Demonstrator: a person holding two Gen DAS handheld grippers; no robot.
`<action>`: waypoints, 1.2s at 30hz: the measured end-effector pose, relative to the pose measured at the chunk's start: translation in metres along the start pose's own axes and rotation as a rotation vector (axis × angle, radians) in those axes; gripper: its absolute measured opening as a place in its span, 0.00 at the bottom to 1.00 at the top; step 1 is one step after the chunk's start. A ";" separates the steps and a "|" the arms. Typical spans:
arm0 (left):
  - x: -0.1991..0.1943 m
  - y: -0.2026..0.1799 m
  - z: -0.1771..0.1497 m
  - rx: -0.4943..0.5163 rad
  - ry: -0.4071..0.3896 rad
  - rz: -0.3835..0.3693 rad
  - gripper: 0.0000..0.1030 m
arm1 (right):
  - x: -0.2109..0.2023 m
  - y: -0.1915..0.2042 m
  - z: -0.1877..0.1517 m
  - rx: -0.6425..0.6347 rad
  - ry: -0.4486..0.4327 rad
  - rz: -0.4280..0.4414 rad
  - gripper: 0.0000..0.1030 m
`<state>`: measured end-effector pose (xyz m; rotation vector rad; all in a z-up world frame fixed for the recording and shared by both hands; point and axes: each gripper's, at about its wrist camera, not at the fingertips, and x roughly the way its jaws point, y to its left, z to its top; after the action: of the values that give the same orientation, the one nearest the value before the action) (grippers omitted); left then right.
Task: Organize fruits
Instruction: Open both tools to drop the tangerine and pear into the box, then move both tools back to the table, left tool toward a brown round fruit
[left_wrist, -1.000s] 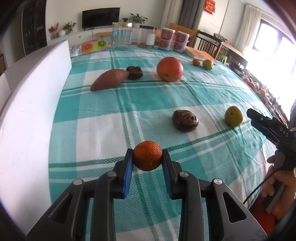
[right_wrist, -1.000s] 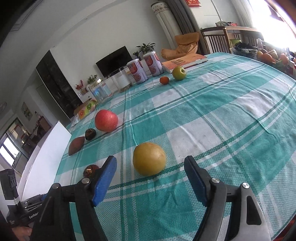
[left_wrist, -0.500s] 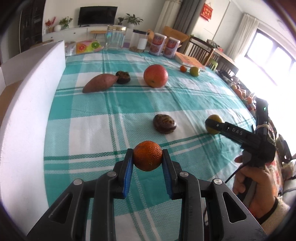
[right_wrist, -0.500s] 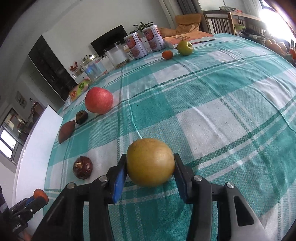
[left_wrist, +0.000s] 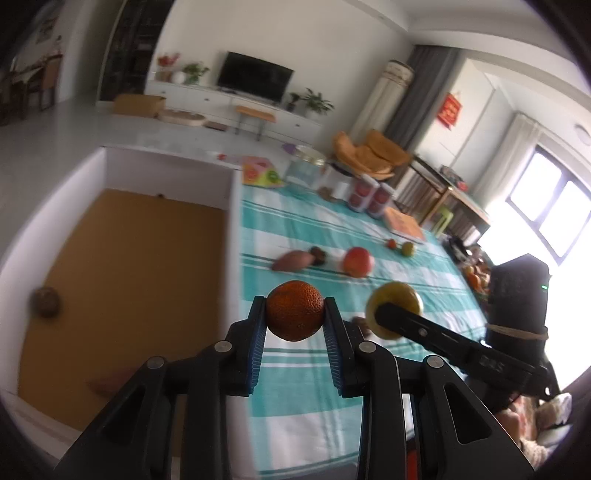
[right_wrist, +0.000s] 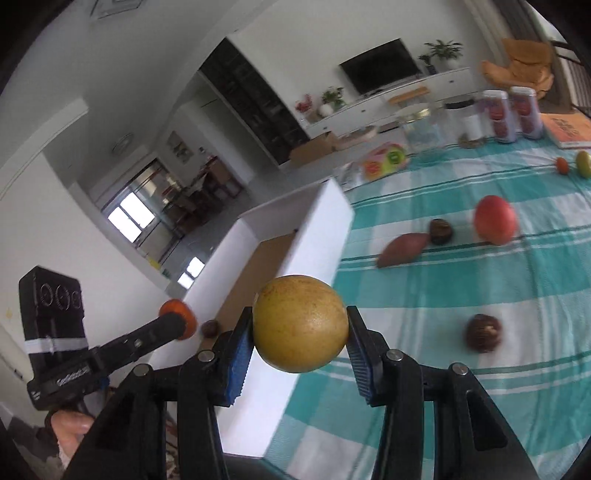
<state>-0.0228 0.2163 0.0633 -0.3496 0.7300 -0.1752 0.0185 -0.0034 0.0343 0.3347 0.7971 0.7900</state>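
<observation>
Fingers (left_wrist: 258, 332) pinch orange (left_wrist: 294, 310); right view alone shows pear (right_wrist: 300, 324) clamped.

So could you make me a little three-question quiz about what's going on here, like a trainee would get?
1. True or false: the left gripper is empty.
2. What does the right gripper hold? A) red apple B) yellow fruit C) sweet potato
3. Fill in: the dark round fruit lies inside the white ____.

Key: 1 false, it grips the orange. 2 B, the yellow fruit. 3 box.
</observation>
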 end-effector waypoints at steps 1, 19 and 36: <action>-0.001 0.018 0.001 -0.026 0.003 0.051 0.30 | 0.015 0.017 -0.002 -0.030 0.037 0.030 0.46; 0.017 0.106 -0.030 -0.151 0.000 0.465 0.78 | 0.118 0.087 -0.031 -0.344 0.179 -0.076 0.73; 0.104 -0.109 -0.045 0.201 0.138 -0.087 0.79 | -0.081 -0.218 -0.048 0.038 -0.157 -0.913 0.92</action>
<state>0.0190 0.0753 0.0086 -0.1786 0.8260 -0.3552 0.0567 -0.2104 -0.0756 0.0391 0.7147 -0.1069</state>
